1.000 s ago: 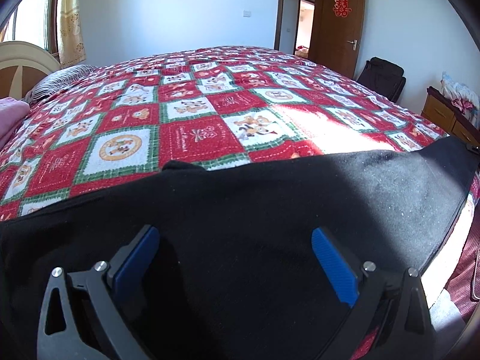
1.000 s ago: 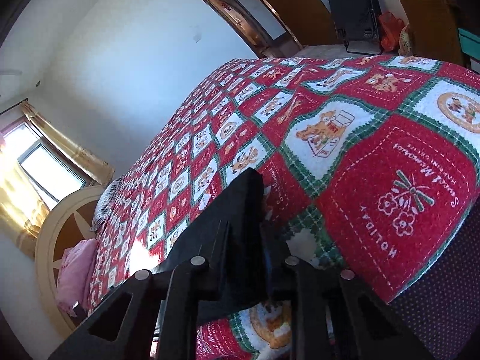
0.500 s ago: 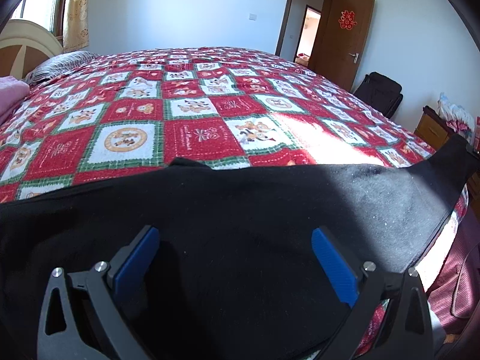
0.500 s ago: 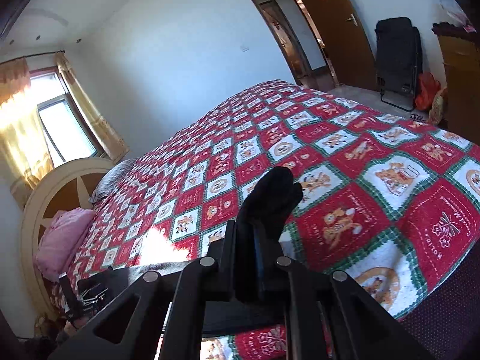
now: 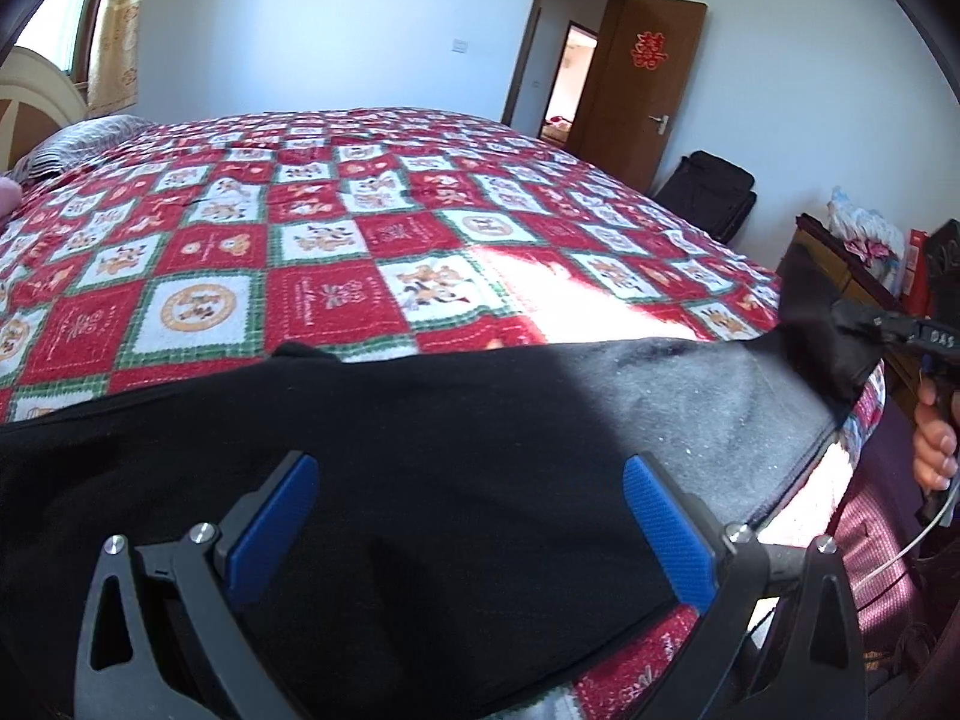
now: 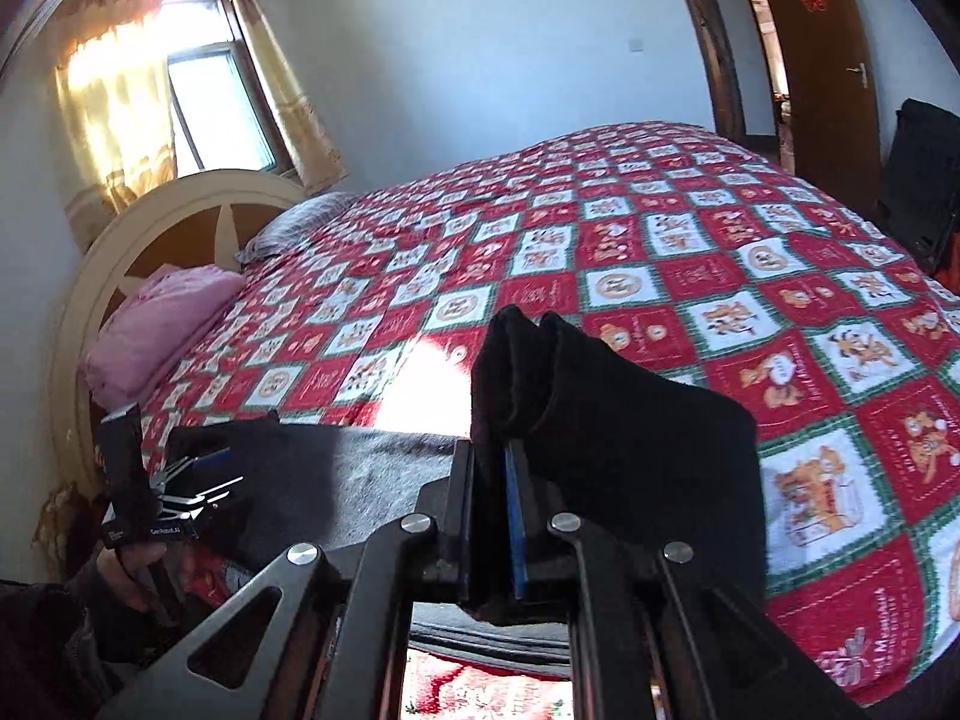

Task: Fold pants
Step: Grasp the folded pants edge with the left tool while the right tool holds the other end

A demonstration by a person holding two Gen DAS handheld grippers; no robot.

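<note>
Black pants (image 5: 456,468) lie stretched along the near edge of a bed with a red, white and green patchwork quilt (image 5: 336,276). My left gripper (image 5: 468,480) is open, its blue pads (image 5: 666,516) spread above the cloth and holding nothing. My right gripper (image 6: 501,468) is shut on a bunched end of the pants (image 6: 600,420) and lifts it off the quilt (image 6: 690,276). In the left wrist view the right gripper (image 5: 894,330) shows at the far right, holding that raised end. The left gripper (image 6: 192,480) shows at the left of the right wrist view.
A cream headboard (image 6: 180,210), a pink pillow (image 6: 156,330) and a striped pillow (image 6: 288,222) stand at the head of the bed. A brown door (image 5: 642,84), a black suitcase (image 5: 708,192) and a wooden dresser (image 5: 840,264) stand beyond the foot.
My right gripper has turned and lifted with the pants end, so more of the bed and the window shows. My left gripper has stayed open over the pants, drifting slightly left.
</note>
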